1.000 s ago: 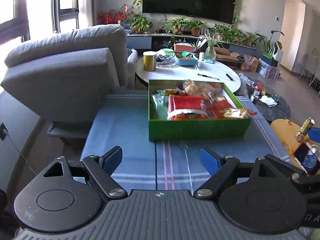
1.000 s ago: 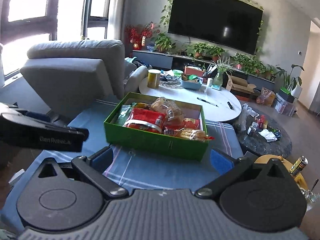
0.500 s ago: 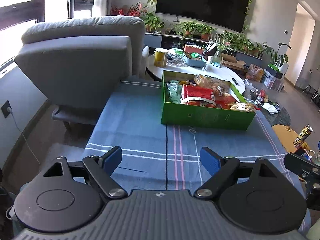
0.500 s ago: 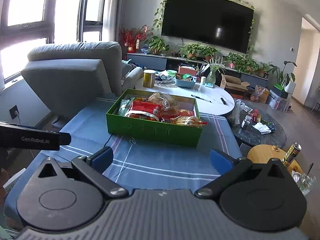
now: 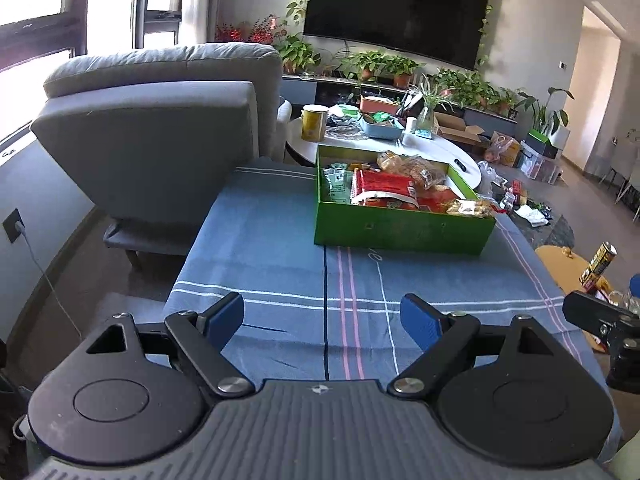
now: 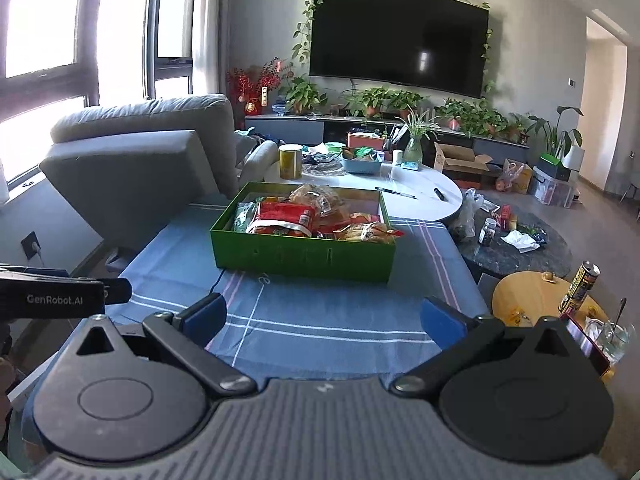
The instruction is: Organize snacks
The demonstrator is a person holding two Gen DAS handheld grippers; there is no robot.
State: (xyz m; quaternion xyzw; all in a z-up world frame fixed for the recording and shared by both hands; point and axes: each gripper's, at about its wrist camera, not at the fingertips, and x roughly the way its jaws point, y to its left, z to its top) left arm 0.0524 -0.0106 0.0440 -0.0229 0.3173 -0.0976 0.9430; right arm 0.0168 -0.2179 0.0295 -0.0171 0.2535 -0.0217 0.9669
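Listing from left to right across both wrist views. Grey upholstered armchair, its back turned toward the blue striped tablecloth covering the work table. Left gripper, blue-padded black fingers spread wide, nothing between them, over the near edge of the cloth. Green rectangular cardboard box, on the far half of the cloth, well apart from both grippers; it holds assorted snack packets: a pale green pouch at its left end, a red crinkled bag in the middle, clear-wrapped pastries behind, orange-yellow wrapped snacks at its right end. Right gripper, jaws likewise parted and empty, above the cloth's near edge. White oval coffee table beyond the box, bearing a yellow tin and a light blue tray. Round wooden side table at far right, with a black-and-yellow drink can standing on it.
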